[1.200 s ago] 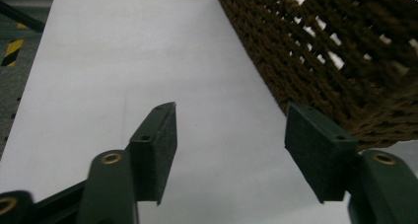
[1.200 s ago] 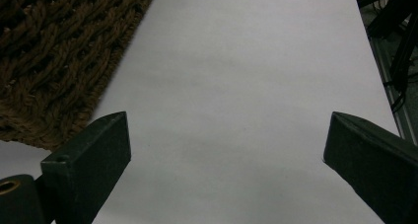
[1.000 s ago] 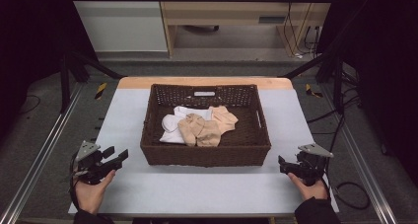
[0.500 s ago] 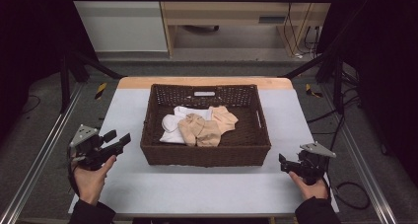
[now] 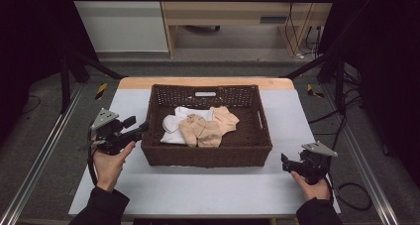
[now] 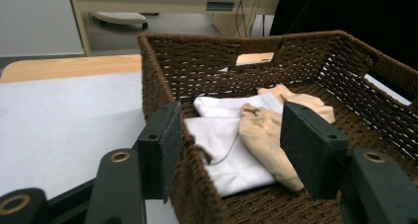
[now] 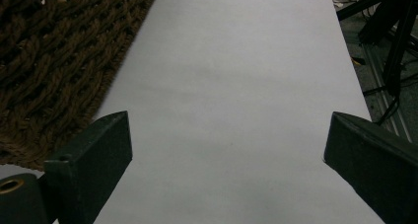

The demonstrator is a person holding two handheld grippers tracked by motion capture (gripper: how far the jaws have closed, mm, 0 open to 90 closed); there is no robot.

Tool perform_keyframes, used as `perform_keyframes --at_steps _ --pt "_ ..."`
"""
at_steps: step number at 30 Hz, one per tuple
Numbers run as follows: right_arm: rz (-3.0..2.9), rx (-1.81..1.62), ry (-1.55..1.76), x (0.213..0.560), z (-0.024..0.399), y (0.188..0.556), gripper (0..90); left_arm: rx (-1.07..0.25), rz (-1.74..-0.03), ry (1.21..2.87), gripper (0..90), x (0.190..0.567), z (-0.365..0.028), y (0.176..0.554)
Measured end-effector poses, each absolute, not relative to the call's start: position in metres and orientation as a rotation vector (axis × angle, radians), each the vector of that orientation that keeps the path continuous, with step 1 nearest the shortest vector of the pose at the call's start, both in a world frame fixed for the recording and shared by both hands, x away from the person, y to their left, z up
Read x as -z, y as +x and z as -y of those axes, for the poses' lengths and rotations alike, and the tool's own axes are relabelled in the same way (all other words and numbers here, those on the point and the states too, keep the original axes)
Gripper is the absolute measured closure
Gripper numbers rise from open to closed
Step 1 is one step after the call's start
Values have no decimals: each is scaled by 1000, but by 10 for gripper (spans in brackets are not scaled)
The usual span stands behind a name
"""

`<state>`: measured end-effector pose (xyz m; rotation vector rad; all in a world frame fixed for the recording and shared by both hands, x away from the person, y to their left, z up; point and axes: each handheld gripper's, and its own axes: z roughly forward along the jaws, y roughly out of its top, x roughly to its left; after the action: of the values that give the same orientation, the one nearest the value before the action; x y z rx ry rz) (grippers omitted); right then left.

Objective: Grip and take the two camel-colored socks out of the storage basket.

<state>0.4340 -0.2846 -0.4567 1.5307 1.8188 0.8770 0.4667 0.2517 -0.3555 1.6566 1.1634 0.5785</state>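
A dark brown wicker basket (image 5: 205, 155) stands in the middle of the table. Inside it lie a white cloth (image 5: 173, 132) and beige socks (image 5: 208, 128) heaped together. My left gripper (image 5: 140, 129) is open at the basket's left wall. In the left gripper view the left gripper (image 6: 229, 155) straddles the wall of the basket (image 6: 162, 76), one jaw outside and one over the inside, with the white cloth (image 6: 222, 152) and a beige sock (image 6: 263, 135) just beyond. My right gripper (image 5: 285, 162) hangs open by the basket's front right corner, its jaws wide over bare table (image 7: 236, 86).
A white mat (image 5: 208, 190) covers the table, with a wooden strip (image 5: 208, 82) along the far edge. Metal rails (image 5: 39, 160) run along both sides. The basket's weave (image 7: 54, 51) lies to the left in the right gripper view. Cables (image 5: 354, 193) trail off right of the table.
My left gripper has moved forward and to the right, up to the basket's left wall. The right gripper has hardly moved.
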Motion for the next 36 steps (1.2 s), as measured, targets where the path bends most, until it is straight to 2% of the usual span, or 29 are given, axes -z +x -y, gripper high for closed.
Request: perform_keyframes --at_steps 22,36 --pt "-1825 -859 1537 458 286 438 47 -570 -1118 1717 401 337 -190 515" --pt "-1821 -870 1535 457 285 439 47 -607 -1134 1740 392 350 -170 548"
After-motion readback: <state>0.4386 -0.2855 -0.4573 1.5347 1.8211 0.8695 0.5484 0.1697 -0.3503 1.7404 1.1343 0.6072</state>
